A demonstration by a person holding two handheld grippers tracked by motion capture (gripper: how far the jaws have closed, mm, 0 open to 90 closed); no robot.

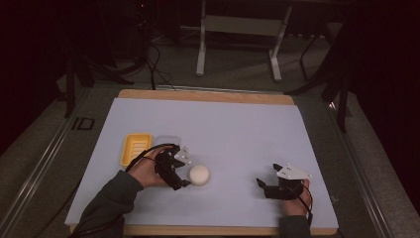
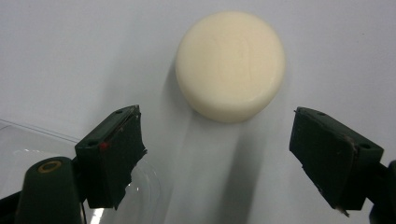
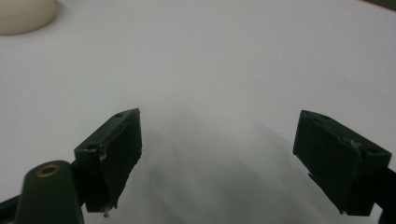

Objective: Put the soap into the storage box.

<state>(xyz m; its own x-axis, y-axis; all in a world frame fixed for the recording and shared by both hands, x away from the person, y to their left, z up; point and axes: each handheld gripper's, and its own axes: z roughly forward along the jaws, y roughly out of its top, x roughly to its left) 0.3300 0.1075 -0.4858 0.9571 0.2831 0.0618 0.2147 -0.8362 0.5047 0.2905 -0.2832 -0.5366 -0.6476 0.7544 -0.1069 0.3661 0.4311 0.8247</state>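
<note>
Soap loose on the mat, dish still empty

Soap [image 1: 199, 175], a round cream-white bar, lies flat on the pale mat [image 1: 237, 129] at lower centre-left of the high view. Nothing grips it. A yellow dish [image 1: 135, 148] sits up and to the left of it, with a clear lid or tray [image 1: 167, 140] just beside the dish; neither appears to hold anything. Judging by this, the soap has yet to be picked up and placed, so most of the work seems to remain.

The left gripper [image 1: 184, 171] hovers just left of the soap, its jaws spread apart with nothing between them. In the left gripper view the soap [image 2: 231, 65] sits above centre, beyond the jaw tips and apart from both. The person's left hand wraps the gripper body, the sleeve entering from the lower left.

The right gripper [image 1: 267, 176] rests low at lower right, well apart from the soap, jaws wide and empty.
</note>
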